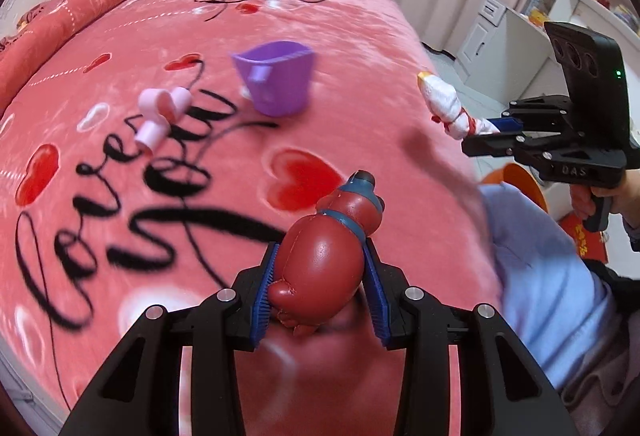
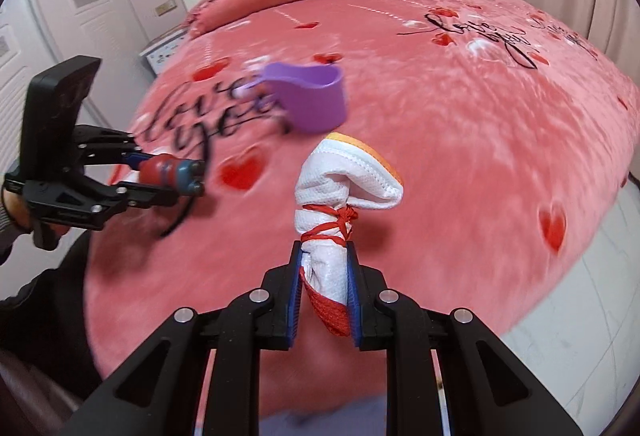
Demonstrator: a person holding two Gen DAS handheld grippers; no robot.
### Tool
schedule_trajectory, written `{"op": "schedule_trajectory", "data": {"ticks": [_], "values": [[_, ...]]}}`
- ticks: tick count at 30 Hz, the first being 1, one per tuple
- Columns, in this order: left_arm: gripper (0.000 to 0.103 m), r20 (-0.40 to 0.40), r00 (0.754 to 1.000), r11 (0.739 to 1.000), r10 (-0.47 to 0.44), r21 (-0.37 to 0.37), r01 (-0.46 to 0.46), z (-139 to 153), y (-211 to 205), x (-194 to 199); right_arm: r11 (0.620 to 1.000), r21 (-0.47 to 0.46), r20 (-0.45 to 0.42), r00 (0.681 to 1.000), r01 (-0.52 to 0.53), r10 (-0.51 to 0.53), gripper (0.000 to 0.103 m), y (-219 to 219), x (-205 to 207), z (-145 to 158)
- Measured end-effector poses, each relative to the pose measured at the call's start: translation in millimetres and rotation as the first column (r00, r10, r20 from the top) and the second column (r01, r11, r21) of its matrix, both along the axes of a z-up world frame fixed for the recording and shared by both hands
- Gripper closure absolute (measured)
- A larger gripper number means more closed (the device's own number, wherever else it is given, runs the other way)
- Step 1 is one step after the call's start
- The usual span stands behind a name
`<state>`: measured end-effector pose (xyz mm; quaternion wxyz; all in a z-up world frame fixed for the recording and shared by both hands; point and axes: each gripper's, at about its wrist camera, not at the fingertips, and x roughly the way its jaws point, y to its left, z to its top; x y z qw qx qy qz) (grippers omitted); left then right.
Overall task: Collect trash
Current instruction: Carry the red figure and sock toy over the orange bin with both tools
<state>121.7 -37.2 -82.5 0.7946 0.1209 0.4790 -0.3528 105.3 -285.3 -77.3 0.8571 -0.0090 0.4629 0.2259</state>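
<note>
The trash here is two small items, each lifted above a bed. In the left wrist view, a glossy brown-red rubber toy, round-bellied with a blue band at its neck, is pinched between the ribbed blue pads of the left tool. Below lies a fluffy pink blanket with red hearts and black script that reads "love you". A purple plastic cup and pale pink tube-shaped pieces lie on it, blurred. At the right, a hand holds the right tool, marked "DAS", with a white bundle at its tip.

In the right wrist view, the right tool presses its pads tightly on a white cloth bundle of woven, dimpled fabric, tied with red string, with an orange edge on top and red mesh below. The purple cup is beyond it. At the left, the left tool holds the toy over the blanket.
</note>
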Motion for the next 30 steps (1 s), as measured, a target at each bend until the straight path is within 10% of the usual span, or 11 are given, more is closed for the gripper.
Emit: {"op": "schedule_trajectory", "data": {"ticks": [17, 30], "values": [[0.061, 0.103, 0.975, 0.98, -0.199, -0.008, 0.201, 46.9, -94.9, -102.7, 0.992, 0.069, 0.105, 0.988, 0.108, -0.115, 0.083, -50.8, -160.0, 52.4], [0.061, 0.13, 0.85, 0.858, -0.51, 0.013, 0.513, 45.8, -258.2, -127.2, 0.904, 0.07, 0.122, 0.896, 0.422, -0.428, 0.083, -191.5, -248.9, 50.4]]}}
